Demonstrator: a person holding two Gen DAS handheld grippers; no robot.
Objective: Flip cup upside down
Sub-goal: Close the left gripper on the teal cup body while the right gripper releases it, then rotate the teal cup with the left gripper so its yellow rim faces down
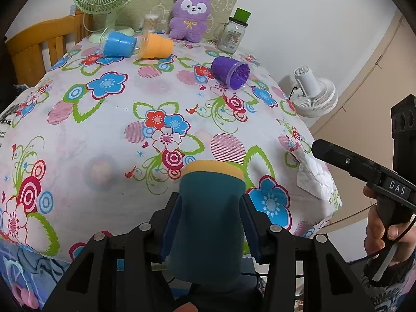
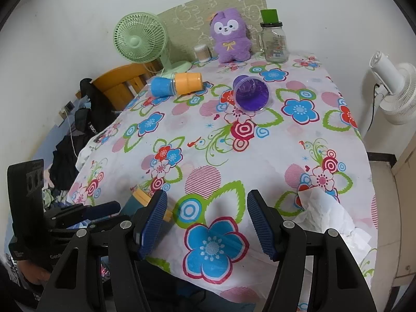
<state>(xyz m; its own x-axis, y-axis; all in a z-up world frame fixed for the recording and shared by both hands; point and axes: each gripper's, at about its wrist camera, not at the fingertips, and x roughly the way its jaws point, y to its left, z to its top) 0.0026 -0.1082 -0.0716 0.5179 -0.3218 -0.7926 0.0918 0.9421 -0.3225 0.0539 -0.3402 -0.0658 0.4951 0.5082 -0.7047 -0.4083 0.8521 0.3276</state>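
Observation:
My left gripper point(image 1: 210, 208) is shut on a dark teal cup point(image 1: 208, 221) with a yellow-orange band at its far end, held at the table's near edge. It also shows partly in the right wrist view point(image 2: 134, 204), behind my left finger pad. My right gripper point(image 2: 206, 223) is open and empty above the near edge of the flowered tablecloth point(image 2: 260, 156). A purple cup point(image 1: 231, 72) point(image 2: 251, 93) lies on its side mid-table. A blue cup point(image 1: 119, 43) point(image 2: 161, 86) and an orange cup point(image 1: 157, 47) point(image 2: 188, 83) lie on their sides at the far left.
At the back stand a green fan point(image 2: 140, 39), a purple plush toy point(image 2: 230, 36), a glass jar with a green lid point(image 2: 273, 39) and a small tub of swabs point(image 2: 202, 52). A crumpled tissue point(image 2: 327, 213) lies at the near right. A white fan point(image 2: 392, 91) stands beside the table, a wooden chair point(image 1: 39, 46) at left.

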